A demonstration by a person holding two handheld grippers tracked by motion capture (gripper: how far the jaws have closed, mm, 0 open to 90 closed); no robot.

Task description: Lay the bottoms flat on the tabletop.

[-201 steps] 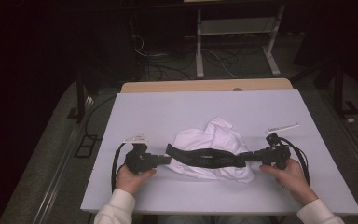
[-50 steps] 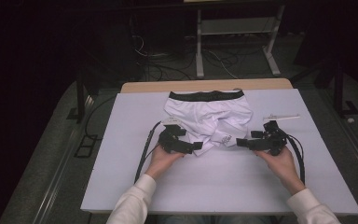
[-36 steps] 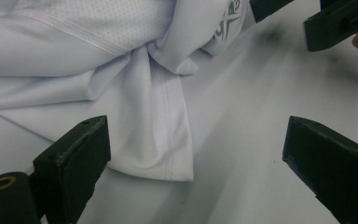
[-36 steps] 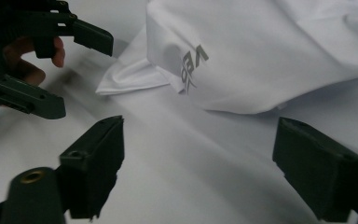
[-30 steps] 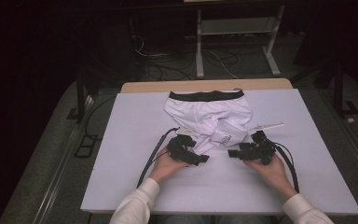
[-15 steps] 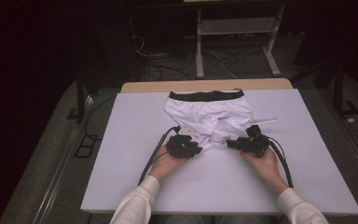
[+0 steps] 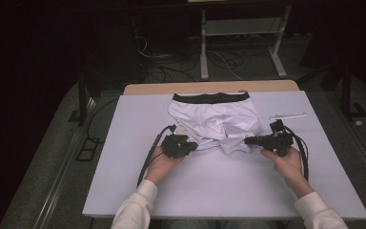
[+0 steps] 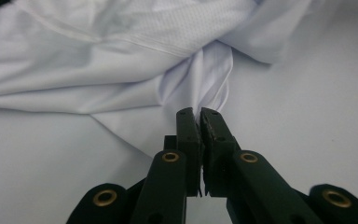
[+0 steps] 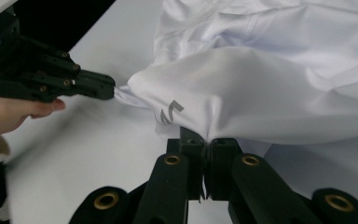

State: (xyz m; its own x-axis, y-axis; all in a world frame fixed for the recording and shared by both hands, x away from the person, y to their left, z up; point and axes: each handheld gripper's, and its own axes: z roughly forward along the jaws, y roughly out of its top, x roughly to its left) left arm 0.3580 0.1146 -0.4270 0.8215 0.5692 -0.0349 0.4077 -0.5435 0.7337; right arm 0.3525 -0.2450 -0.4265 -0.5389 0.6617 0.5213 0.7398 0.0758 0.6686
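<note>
White boxer shorts [image 7: 214, 117] with a black waistband [image 7: 209, 98] lie flat on the white table [image 7: 219, 191], waistband at the far side. My left gripper [image 7: 194, 144] has just closed its jaws on the near left leg hem. In the left gripper view the left gripper [image 8: 199, 114] pinches a fold of the white cloth [image 8: 121, 56]. My right gripper [image 7: 248, 140] has just closed too. Its tips [image 9: 206, 140] bite the bunched right leg hem [image 9: 284, 84] beside a small grey logo [image 9: 170, 112]. The left gripper [image 9: 112, 91] also appears there, tugging the fabric.
A thin white strip [image 7: 288, 115] lies on the table behind the right gripper. A wooden board edge [image 7: 209, 88] runs along the table's far side. Black cables [image 7: 147, 160] trail from both grippers. A desk frame [image 7: 240, 33] and cables stand on the dark floor beyond.
Both grippers moved in onto the shorts' near leg hems, closed on the fabric and lifted slightly. Earlier the shorts were bunched and held by the waistband; now they lie spread.
</note>
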